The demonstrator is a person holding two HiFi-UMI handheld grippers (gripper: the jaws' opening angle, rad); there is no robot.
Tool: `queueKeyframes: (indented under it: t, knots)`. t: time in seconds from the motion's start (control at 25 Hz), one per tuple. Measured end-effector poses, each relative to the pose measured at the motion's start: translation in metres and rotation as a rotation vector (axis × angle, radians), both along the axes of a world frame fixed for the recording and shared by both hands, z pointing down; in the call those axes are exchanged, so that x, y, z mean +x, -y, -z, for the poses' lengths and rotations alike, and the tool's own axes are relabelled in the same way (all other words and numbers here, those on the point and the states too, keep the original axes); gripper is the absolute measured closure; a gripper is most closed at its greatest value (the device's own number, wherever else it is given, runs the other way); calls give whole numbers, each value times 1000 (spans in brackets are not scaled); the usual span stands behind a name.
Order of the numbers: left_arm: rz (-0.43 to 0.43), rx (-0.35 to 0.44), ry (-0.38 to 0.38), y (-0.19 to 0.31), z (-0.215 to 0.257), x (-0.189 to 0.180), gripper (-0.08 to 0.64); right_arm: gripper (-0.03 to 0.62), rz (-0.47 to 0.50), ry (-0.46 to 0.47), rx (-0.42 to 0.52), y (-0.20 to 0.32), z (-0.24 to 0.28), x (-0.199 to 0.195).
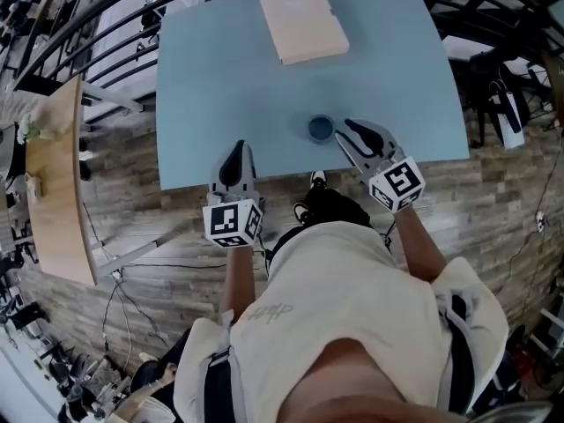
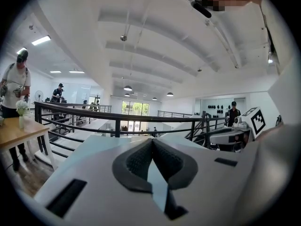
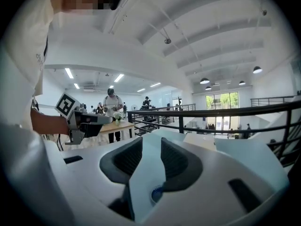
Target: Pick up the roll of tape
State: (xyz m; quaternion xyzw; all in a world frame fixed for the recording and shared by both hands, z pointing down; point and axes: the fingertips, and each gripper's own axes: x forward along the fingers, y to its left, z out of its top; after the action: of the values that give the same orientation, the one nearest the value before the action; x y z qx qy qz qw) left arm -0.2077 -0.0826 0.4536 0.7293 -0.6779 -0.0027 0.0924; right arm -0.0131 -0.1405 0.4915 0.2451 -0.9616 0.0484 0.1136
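1. The task has barely begun. The roll of tape (image 1: 320,128) lies flat on the blue table (image 1: 264,95), near the edge closest to the person, and neither gripper holds it.
2. The right gripper (image 1: 344,131) is the nearer one. Its tips sit just beside the roll, on the roll's right, and I cannot tell from above whether they touch it. Its jaws stand a narrow way apart with nothing between them.
3. The left gripper (image 1: 237,148) hovers at the table's near edge, well apart from the roll. Its jaws meet at the tips and it is empty.
4. What is left, as I judge it: open the right jaws wider, bring them around the roll's rim, close them and lift.
5. Only the head view shows the whole layout: the roll, both grippers, and a tan pad (image 1: 302,25) at the far end of the table, well away from the roll.
6. The right gripper (image 3: 151,142) view shows the gap between the jaws plainly. The roll of tape (image 3: 155,194) appears there only as a small blue ring low in the picture, partly hidden behind one jaw and outside the gap. This suggests the gripper is not yet lined up on it.
7. The left gripper (image 2: 152,142) view shows its pads pressed together. It does not show the roll at all, only a black railing (image 2: 117,119) and the room beyond.
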Motion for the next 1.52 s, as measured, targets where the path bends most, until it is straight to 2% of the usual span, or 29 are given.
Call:
queueKeyframes:
  t: [0.12, 0.32, 0.6, 0.8, 1.16, 1.28, 1.52]
  knots:
    - [-8, -15, 7, 19, 0, -3, 541, 462, 8, -24, -14, 18, -8, -8]
    - [-9, -23, 20, 49, 0, -12, 541, 462, 33, -5, -47, 44, -21, -25]
    - [-34, -29, 33, 81, -7, -6, 541, 460, 134, -87, -92, 44, -54, -42]
    - [-55, -44, 17, 91, -9, -15, 541, 459, 122, -129, -180, 42, -84, -56]
    - [-127, -72, 7, 104, -17, -26, 541, 457, 113, -298, -256, 29, -141, -63]
    - [-155, -92, 26, 101, -28, -31, 541, 459, 113, -339, -295, 23, -163, -67]
    - [-216, -121, 63, 103, -55, -33, 541, 460, 117, -469, -311, 16, -199, -70]
